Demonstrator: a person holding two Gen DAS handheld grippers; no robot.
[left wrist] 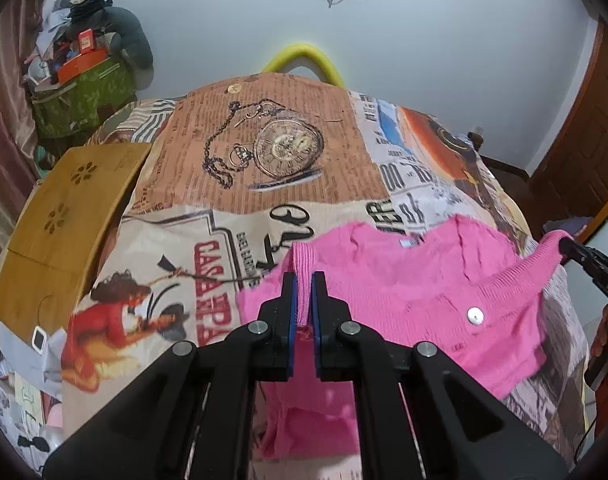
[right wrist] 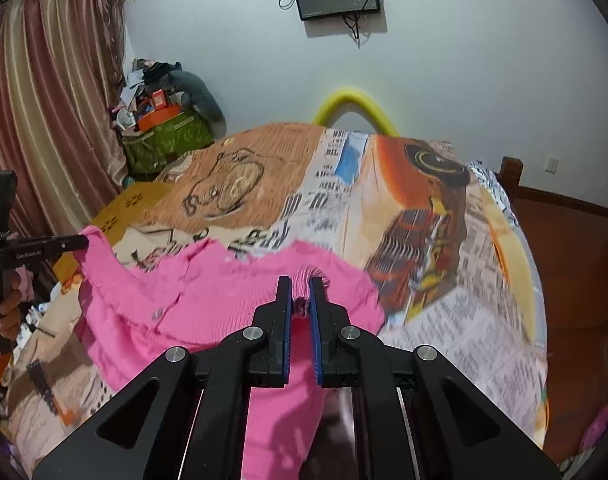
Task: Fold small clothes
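Note:
A small pink knitted cardigan (left wrist: 403, 280) with a silver button hangs between my two grippers over the bed. My left gripper (left wrist: 303, 278) is shut on a ribbed edge of the cardigan. It also shows in the right wrist view (right wrist: 82, 242), at the left, pinching the cardigan's corner. My right gripper (right wrist: 300, 282) is shut on another ribbed edge of the cardigan (right wrist: 208, 300). It shows in the left wrist view (left wrist: 563, 244) at the far right, holding the other corner. The lower part of the garment droops under the grippers.
The bed is covered with a printed bedspread (left wrist: 272, 152) showing a pocket watch and newsprint. A wooden lap tray (left wrist: 64, 216) lies at its left edge. A cluttered green bag (left wrist: 80, 96) stands by the curtain. A yellow foam arc (left wrist: 304, 58) rises behind the bed.

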